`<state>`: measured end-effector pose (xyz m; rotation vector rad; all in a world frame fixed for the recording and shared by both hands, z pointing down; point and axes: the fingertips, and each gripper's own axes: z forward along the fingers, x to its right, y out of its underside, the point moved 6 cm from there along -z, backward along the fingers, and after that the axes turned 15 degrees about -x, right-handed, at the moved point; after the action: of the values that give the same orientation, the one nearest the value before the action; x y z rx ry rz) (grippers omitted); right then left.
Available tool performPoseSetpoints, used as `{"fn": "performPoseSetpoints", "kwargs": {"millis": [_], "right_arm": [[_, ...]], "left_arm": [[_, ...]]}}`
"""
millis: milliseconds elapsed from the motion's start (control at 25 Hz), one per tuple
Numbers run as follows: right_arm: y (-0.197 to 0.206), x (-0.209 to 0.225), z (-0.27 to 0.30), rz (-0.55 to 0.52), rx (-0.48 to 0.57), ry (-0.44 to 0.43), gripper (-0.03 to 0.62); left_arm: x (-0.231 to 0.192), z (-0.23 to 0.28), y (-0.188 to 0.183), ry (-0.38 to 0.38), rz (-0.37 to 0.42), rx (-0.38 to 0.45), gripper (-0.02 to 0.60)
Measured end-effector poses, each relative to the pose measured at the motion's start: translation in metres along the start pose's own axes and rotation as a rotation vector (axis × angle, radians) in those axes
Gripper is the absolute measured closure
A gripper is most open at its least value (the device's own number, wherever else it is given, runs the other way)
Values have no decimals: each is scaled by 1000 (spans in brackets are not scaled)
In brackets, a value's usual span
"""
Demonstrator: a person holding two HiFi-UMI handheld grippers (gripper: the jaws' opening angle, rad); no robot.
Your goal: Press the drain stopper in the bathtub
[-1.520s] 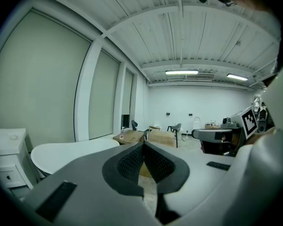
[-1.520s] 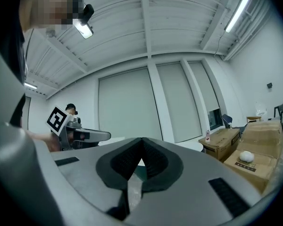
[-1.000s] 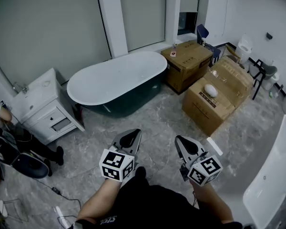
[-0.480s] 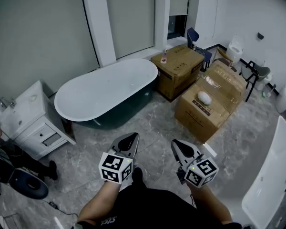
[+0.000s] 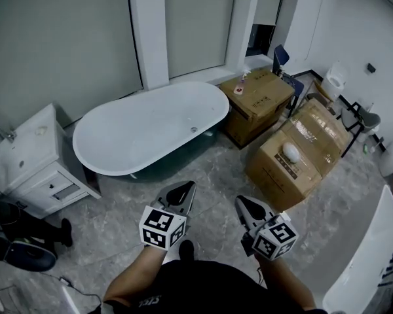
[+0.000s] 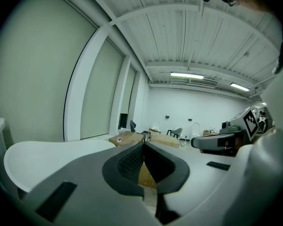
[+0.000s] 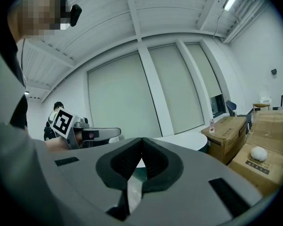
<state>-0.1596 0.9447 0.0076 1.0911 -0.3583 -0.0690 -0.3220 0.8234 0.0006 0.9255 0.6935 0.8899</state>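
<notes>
A white freestanding bathtub [image 5: 111, 159] with a dark outer shell stands across the room by the window wall. Its small round drain stopper [image 5: 194, 129] shows on the tub floor toward the right end. My left gripper [image 5: 185, 188] and right gripper [image 5: 242, 203] are held low, close to my body, well short of the tub. Both are shut with nothing between the jaws. In the left gripper view the tub rim [image 6: 47, 152] lies at the left, with my left gripper [image 6: 144, 145] in front. In the right gripper view the tub [image 7: 188, 139] sits past my right gripper [image 7: 142, 140].
A white vanity cabinet [image 5: 33, 162] stands left of the tub. Large cardboard boxes [image 5: 295, 152] sit to the tub's right, one with a white rounded object [image 5: 290, 151] on top. Another white tub edge [image 5: 367, 254] is at the right. A person's dark shoes [image 5: 26, 254] are at the far left on the grey marble floor.
The view has shifted closer to the bathtub, and the drain stopper now shows inside it. Both grippers stay shut and keep their place in front of my body.
</notes>
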Motion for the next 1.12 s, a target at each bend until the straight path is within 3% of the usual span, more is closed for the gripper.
{"fn": "performPoseSetpoints", "kwargs": {"millis": [280,640,880,1120], "right_arm": [[-31,2,81,6,-31,-36,579],[-51,19,140,28,-55,-52,579],[-67,58,173,46,-57,-69,580],[-88,129,221,72,-67,-114,580]], "left_arm": [[-81,15,-10,-26,-37,-11,568],[-131,42,-22,-29,-30,-35,568],[-155,81,-34,-42,-43,-58,568],[-186,150,-57,-73,-61,-85,568]]}}
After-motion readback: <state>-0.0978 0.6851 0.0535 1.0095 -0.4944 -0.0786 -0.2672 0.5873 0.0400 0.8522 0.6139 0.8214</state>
